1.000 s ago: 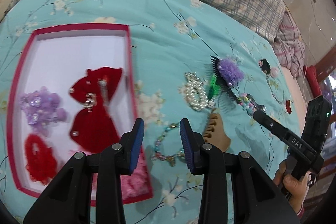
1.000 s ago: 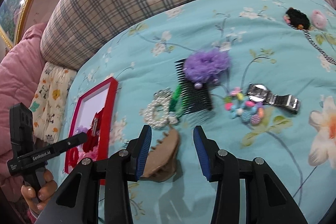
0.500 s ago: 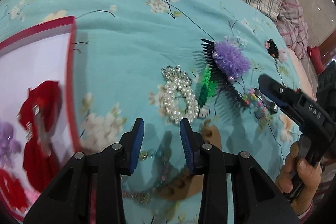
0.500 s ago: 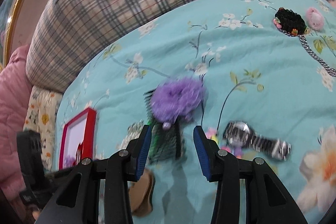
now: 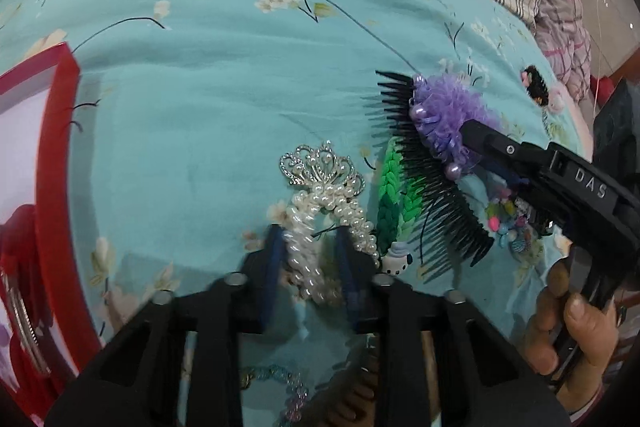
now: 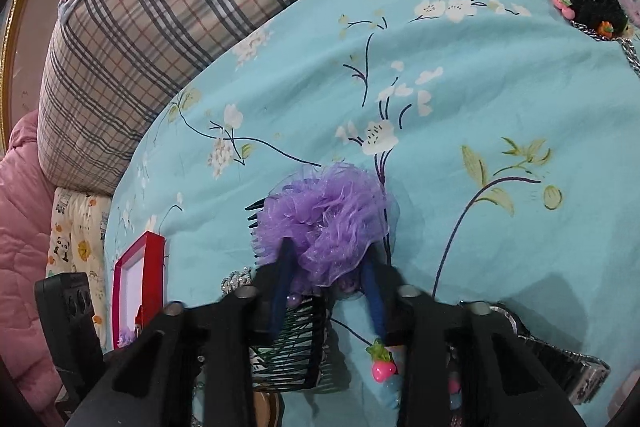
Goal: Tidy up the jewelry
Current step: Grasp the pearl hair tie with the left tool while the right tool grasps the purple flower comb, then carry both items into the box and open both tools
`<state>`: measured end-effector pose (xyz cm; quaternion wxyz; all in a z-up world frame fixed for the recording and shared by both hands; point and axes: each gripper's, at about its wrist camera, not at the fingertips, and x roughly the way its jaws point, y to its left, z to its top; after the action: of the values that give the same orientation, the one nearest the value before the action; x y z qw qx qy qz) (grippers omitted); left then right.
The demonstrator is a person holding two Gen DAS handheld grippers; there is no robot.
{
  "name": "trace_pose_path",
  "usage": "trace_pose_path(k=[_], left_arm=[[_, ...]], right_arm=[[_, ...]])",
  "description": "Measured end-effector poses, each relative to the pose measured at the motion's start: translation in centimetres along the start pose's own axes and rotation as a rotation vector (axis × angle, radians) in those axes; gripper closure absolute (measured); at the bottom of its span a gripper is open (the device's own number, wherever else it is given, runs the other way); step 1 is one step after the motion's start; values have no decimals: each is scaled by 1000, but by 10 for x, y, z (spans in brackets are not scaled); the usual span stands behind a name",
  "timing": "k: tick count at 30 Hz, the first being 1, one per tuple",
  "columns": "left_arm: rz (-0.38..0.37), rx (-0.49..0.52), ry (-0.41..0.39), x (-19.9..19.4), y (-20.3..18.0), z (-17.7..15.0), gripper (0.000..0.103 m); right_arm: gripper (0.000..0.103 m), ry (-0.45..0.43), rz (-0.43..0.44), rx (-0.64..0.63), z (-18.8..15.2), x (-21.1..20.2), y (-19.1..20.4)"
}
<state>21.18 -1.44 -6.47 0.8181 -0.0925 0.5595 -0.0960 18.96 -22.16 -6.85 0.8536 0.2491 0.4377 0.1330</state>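
Straddling the pearl band (image 5: pixel 320 223), left gripper (image 5: pixel 308 267) gapes; right gripper (image 6: pixel 328 287) brackets the purple scrunchie (image 6: pixel 328 223).

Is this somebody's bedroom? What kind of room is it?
Probably a bedroom. Everything lies on a bed's turquoise flowered sheet, with a plaid pillow or bolster at its far edge and a pink quilted blanket beside it. The hair accessories scattered about suit that too.

Bed under a teal floral sheet, jewelry strewn across it

I see the teal floral sheet (image 5: pixel 208 99) carrying a red-rimmed box (image 5: pixel 56 163) at left, a pearl crown hairpiece (image 5: pixel 324 195), a green braided band (image 5: pixel 394 203), a black comb (image 5: pixel 436 195) topped by a purple ruffle (image 6: pixel 328 223), colourful beads (image 5: pixel 508 223), and a black hair clip (image 6: pixel 588 3) far off.
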Motion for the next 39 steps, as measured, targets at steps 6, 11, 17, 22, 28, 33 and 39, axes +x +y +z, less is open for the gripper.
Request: trace_pose_path(k=[6,11,17,22,28,33,39], left_arm=[[-16,14,-15,-1,-2,-2,95],[-27,7,-40,-13,-2,-3,95],[-28,-8,-78,-36,4,-9,95],[-33,-18,-130,-63,10,-10,95],[-26,-41,-178,-89,21,-14,95],[-18,-64,-211,-109,36,-19,95],[-8,-89,-250,-130,54,-23,95]], right_arm=[[95,-23,-14,-21,1,-6,5],[95,-49,2,-39,1,-19,15],[96,-80,20,-57,-1,-36,29],[96,-91,36,-65,-7,-47,40],[96,-79,68,-86,-19,-51,61],[96,-59,81,-117,-31,-48,80],[96,-41,103,-149,-38,-42,103]])
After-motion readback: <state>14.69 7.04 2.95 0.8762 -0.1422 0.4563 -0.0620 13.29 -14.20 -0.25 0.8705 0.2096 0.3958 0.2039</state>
